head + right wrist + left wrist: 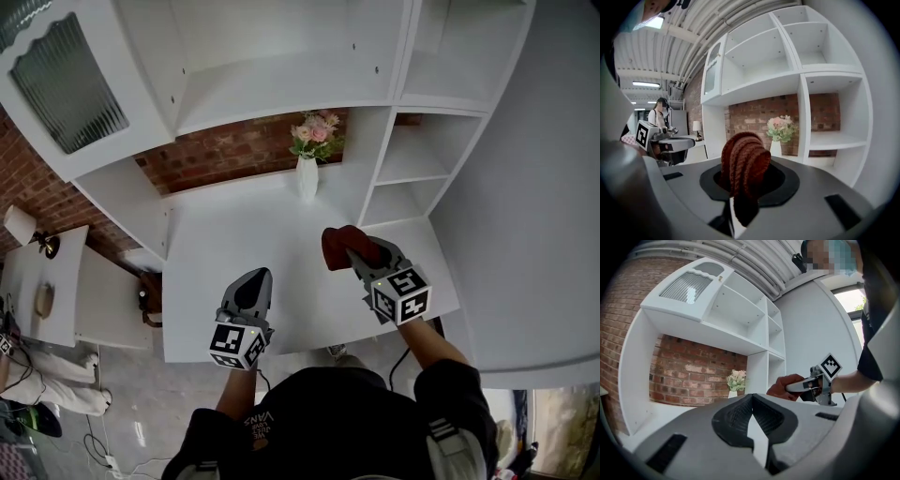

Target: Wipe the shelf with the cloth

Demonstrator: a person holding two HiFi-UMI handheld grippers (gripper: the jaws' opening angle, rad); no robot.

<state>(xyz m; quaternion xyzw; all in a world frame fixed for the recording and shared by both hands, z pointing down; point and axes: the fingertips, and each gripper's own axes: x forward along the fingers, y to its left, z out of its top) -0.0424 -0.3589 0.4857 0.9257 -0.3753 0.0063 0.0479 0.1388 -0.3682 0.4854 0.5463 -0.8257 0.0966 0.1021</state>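
Head view, looking steeply down on a white shelf [234, 246] unit set against a brick wall [220, 155]. Holding a bunched reddish-brown cloth [336, 242] in the right gripper [354, 251], over the right half of the shelf's broad surface and close to the open side compartments [412, 164]; impossible to tell whether cloth and surface touch. Pinching the knitted cloth firmly between the right jaws, as shown in the right gripper view, with thick folds bulging above the fingertips and a short tail hanging below them. Poised over the front of the same surface, well apart from the cloth: the left gripper [255, 279], tips pressed together on nothing, with only a thin wedge of gap behind them. At the back of the surface, near the brick: a white vase [307, 176] of pink flowers [317, 134]. Off to the left: a lower white table [52, 281] with a small lamp [19, 225].
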